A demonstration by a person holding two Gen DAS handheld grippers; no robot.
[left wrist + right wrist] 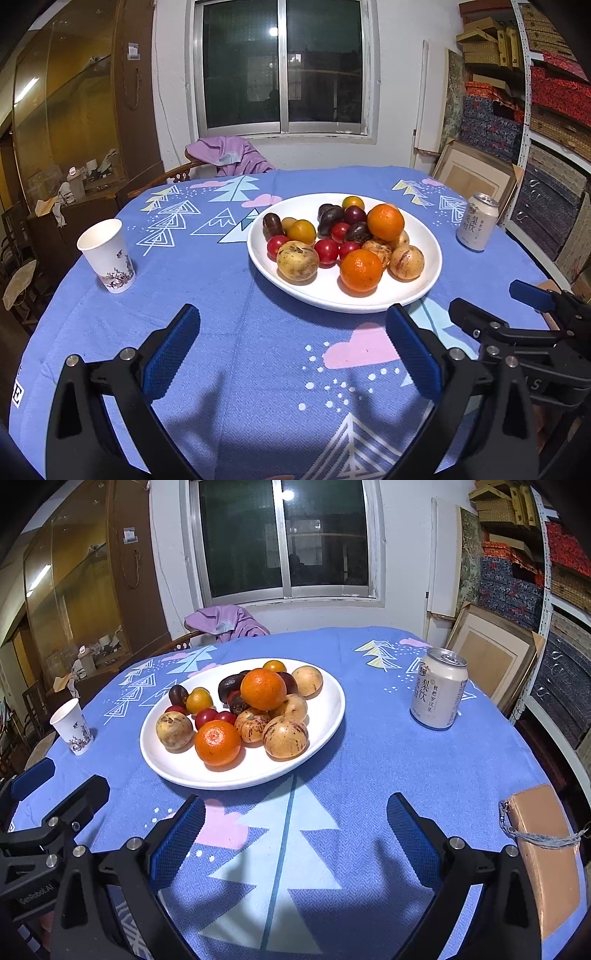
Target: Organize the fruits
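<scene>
On the blue patterned tablecloth [236, 295] sits the wide white ceramic plate [424, 273] heaped with mixed round fruits [255, 705], while the left gripper [291, 354] and right gripper [295, 842] hover short of it, both spread wide and holding nothing. Pulling one fruit from the heap could, I judge, set its neighbours (especially the top orange [263, 688]) rolling off the shallow rim. Back-row fruits are partly hidden, and no sorting container shows.

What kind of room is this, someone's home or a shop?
Probably a home room that doubles as storage: a round table with a blue tablecloth and fruit plate, a chair draped with clothing, and shelves stacked with boxes.
</scene>
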